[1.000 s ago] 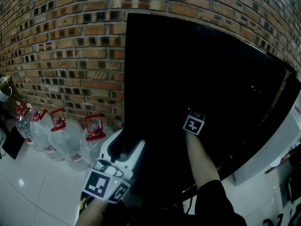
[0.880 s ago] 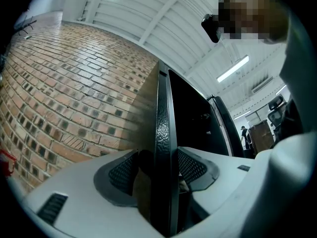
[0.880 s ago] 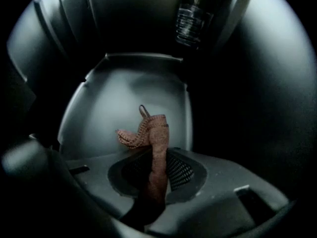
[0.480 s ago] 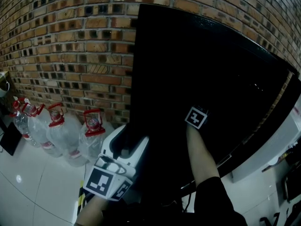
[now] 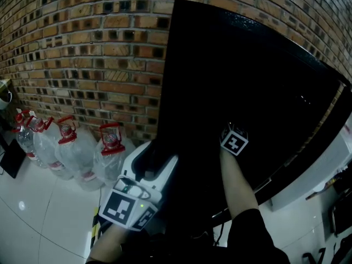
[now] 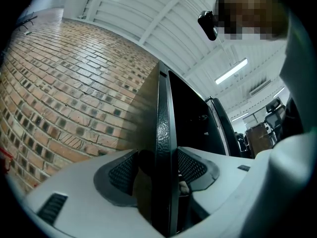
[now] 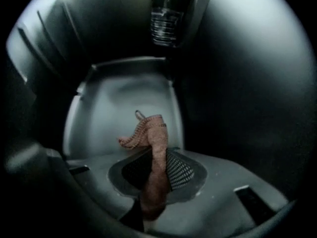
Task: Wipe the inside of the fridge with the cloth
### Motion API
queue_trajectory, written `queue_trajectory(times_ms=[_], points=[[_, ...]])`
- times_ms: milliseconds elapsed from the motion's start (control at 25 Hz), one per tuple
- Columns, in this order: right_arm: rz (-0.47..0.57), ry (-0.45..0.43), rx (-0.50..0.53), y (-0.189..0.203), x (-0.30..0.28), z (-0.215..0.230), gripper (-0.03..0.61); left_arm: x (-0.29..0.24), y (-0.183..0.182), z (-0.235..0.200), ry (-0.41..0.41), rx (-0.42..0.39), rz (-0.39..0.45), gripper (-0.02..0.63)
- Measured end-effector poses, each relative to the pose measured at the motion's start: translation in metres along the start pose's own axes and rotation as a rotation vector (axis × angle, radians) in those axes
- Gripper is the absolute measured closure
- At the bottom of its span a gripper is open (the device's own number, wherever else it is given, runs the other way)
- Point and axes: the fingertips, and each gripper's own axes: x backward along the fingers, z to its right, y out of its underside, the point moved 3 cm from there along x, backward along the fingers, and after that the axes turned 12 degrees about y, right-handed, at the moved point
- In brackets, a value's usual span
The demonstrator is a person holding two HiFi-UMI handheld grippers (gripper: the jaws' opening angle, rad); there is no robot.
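The black fridge point(image 5: 247, 87) stands against the brick wall. My left gripper point(image 5: 155, 159) is shut on the door's edge point(image 6: 163, 113), with one pad on each side of it point(image 6: 163, 168). My right arm reaches into the dark inside, and only its marker cube point(image 5: 234, 141) shows in the head view. In the right gripper view my right gripper point(image 7: 156, 163) is shut on a pink knitted cloth point(image 7: 151, 132). The cloth's free end sticks up over the grey inner floor point(image 7: 124, 95). A clear bottle point(image 7: 166, 19) stands further in.
Several big water jugs with red caps point(image 5: 71, 153) stand on the white tiled floor point(image 5: 33, 208) along the brick wall point(image 5: 82, 48), left of the fridge. A white unit point(image 5: 324, 172) sits at the right.
The right gripper's cube has rolled a little and drifted right. The head view has shifted, so the fridge sits further right in it. The left gripper keeps its hold on the door.
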Motion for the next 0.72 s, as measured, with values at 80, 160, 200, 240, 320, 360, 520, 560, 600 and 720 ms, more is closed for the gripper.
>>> queue_trajectory(times_ms=[80,160,200,240,320,360,520,560,600,720], points=[[-0.003,-0.086,0.022,0.016,0.008,-0.009,0.505,0.001,0.000,-0.001,-0.003,0.007,0.011,0.364],[-0.002,-0.171,0.046,0.038,0.014,-0.022,0.505,0.002,0.000,-0.002,-0.009,0.005,0.018,0.364],[-0.005,-0.218,0.065,0.046,0.019,-0.032,0.505,0.001,-0.001,-0.002,-0.012,0.000,0.021,0.364],[-0.008,-0.263,0.091,0.053,0.025,-0.044,0.504,0.001,-0.001,-0.002,-0.013,-0.004,0.020,0.364],[-0.017,-0.346,0.151,0.061,0.039,-0.074,0.503,-0.001,0.001,0.000,-0.006,0.002,0.007,0.364],[-0.023,-0.381,0.173,0.065,0.044,-0.089,0.503,-0.001,0.001,0.001,-0.002,0.004,0.002,0.364],[-0.035,-0.473,0.173,0.079,0.053,-0.132,0.503,-0.001,0.003,0.003,0.007,0.005,-0.007,0.364],[-0.037,-0.489,0.162,0.081,0.053,-0.141,0.503,-0.001,0.003,0.002,0.007,0.005,-0.008,0.364],[-0.041,-0.504,0.150,0.082,0.054,-0.148,0.503,-0.001,0.003,0.002,0.006,0.004,-0.009,0.365],[-0.055,-0.549,0.133,0.086,0.058,-0.171,0.503,-0.001,0.001,0.000,-0.005,-0.011,-0.003,0.365]])
